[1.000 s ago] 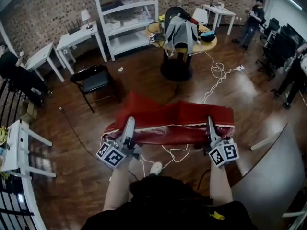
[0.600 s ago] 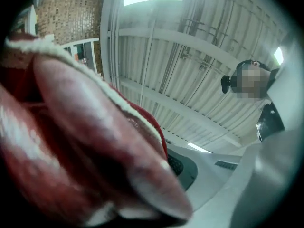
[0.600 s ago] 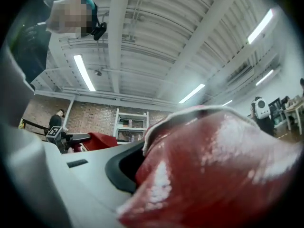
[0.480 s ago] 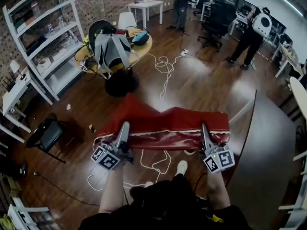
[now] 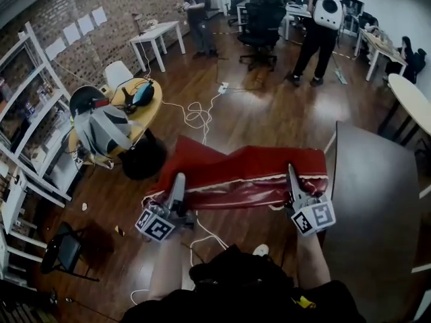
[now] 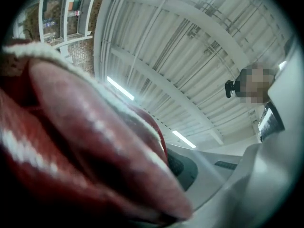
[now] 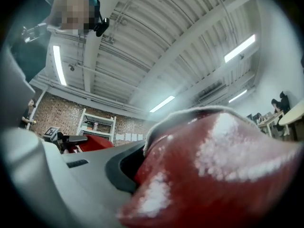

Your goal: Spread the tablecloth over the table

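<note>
Forearms both reach forward from the torso, roughly parallel and well apart, as seen from above in the head view. Left gripper [image 5: 179,179] has its marker cube nearest the body and its jaws pointing away from the person, tilted a little upward. Right gripper [image 5: 291,170] is posed the same way on the other side.

Red tablecloth [image 5: 246,172] spans the gap between the two grippers as a bunched, folded band with pale trim along its near edge. Its far part rises in loose creases above the wooden floor [image 5: 269,120].

Left jaws are clamped on the cloth's left end; the left gripper view is filled with glossy red folds and white trim pinched at the jaws. Right jaws are clamped on the right end, with red fabric bulging out of them in the right gripper view.

Dark table [image 5: 377,200] stands just beside the right gripper, on its right. The cloth's right end is near the table's edge; whether they touch cannot be told.
</note>
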`<state>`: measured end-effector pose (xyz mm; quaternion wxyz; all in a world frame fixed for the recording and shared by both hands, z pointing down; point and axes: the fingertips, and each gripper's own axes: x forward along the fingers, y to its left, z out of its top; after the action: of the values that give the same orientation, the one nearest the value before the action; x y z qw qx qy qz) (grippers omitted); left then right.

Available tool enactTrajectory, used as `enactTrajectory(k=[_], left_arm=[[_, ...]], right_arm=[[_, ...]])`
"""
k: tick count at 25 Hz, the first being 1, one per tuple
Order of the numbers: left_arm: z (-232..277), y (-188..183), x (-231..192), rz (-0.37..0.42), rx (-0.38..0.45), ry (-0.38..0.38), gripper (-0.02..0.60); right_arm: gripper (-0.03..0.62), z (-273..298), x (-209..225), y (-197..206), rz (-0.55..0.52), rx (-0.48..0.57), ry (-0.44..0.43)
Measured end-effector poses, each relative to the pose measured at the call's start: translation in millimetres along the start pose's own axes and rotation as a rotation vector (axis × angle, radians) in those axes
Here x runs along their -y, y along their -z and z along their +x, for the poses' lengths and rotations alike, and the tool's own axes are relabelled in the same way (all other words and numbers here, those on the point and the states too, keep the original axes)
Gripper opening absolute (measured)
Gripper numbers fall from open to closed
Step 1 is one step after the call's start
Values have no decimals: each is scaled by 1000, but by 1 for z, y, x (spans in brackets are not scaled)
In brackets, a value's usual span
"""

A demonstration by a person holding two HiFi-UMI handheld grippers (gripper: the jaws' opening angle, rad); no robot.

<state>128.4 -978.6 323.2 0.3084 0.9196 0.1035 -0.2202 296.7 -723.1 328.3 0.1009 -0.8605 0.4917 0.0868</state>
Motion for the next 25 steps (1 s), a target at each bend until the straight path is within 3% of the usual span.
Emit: enactTrajectory(k=[3,6,9,12,15,19,22,25], left_arm=[[93,36,0,3,-30,93,15],[179,90,10,-43,-94,207,15],[267,168,40,-106,-196,375,17],[342,261,83,-206,-331,582,17],[400,342,129,-307,-433,797,17],[455,429,196,-481,-554,1010,17],[487,479,249,-590,-654,1181,17],[519,513,292,-628,-732,1328,17]], right_arm=[[34,11,78,-26,-52,35,62],[34,-15,151,-52,-110,68,187],[34,-73,223,-71,-181,81,368],[34,-152,279,-85,-196,109,615],[34,-211,312,-97,-268,120,842],[34,-279,345,-115,-340,125,1107],[34,-317,347,-131,-395,131,1316],[34,-324,345,-147,-465,102,1477]])
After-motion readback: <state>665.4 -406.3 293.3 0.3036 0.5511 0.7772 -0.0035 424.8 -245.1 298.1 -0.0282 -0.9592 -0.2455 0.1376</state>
